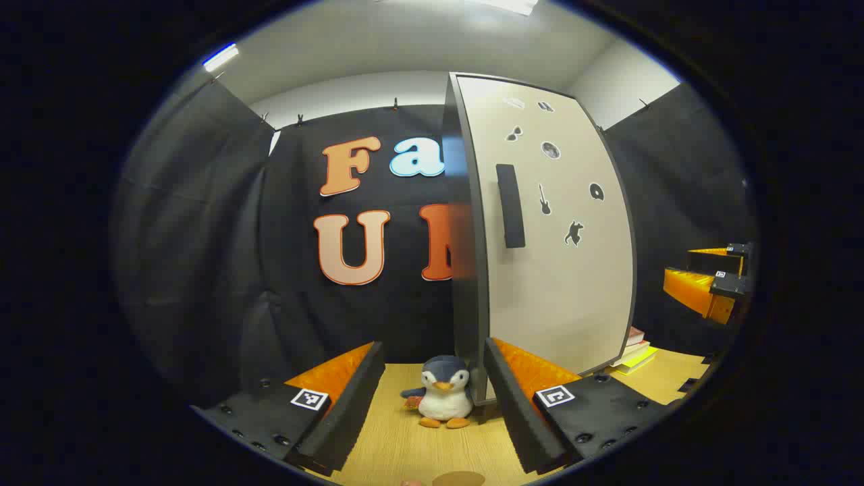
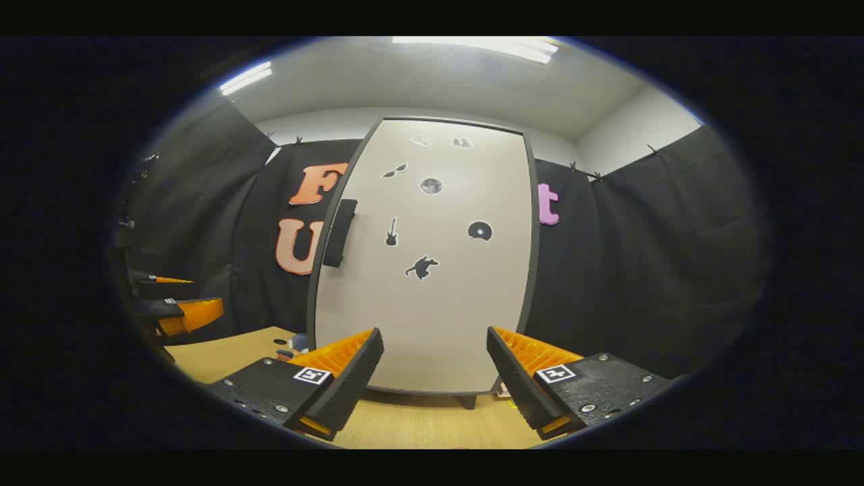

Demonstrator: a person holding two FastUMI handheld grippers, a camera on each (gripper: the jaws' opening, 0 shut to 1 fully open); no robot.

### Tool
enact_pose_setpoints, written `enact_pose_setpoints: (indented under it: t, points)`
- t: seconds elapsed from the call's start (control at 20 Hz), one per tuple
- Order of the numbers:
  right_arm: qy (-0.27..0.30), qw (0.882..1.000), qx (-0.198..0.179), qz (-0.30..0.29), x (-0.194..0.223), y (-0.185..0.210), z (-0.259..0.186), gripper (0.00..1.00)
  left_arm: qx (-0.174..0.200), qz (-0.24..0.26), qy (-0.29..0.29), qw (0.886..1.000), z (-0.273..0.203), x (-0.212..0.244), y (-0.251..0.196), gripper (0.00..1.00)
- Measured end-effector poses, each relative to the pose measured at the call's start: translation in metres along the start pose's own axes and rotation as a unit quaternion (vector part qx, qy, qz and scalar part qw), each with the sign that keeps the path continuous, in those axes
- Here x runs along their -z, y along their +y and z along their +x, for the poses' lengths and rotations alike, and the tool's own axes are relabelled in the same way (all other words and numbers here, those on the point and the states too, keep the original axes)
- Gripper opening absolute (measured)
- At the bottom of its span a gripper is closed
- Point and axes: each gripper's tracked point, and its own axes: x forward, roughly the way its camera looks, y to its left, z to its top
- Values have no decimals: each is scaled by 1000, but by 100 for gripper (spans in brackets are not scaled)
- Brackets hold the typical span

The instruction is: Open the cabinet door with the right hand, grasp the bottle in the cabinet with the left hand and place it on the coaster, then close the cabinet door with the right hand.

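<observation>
My right gripper [image 2: 435, 368] hangs with fingers spread and empty before the one cabinet door [image 2: 432, 270], closed; its single upright handle [image 2: 339, 233] stands up and to the left of them. My left gripper [image 1: 432, 398], also spread and empty, faces one toy penguin [image 1: 442, 395] on the worktop [image 1: 398, 445]. The bottle is presumably behind the door; one coaster [image 1: 459, 479] lies just below my left fingers.
</observation>
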Motion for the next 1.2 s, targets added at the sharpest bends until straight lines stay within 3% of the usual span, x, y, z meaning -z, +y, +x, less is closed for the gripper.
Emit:
enact_pose_setpoints:
  t: [0.2, 0.35, 0.65, 0.9, 1.2]
  points:
    - [2, 999, 25, 20, 3, -4, -4, 95, -32, -18, 16, 999, -8, 2, 17, 96]
    - [4, 1000, 30, 0, 6, 2, -15, 95, -40, -11, 24, 999, -9, 3, 26, 96]
    - [-3, 999, 22, -36, 3, 30, -26, 95, -13, -22, -7, 1000, -6, -20, 19, 96]
    - [-13, 999, 0, -33, -7, 59, -18, 95, 16, -36, -8, 999, -11, -21, -2, 95]
    - [-21, 999, -10, -26, -36, 80, 16, 95, 8, -24, -7, 1000, -20, -25, 13, 94]
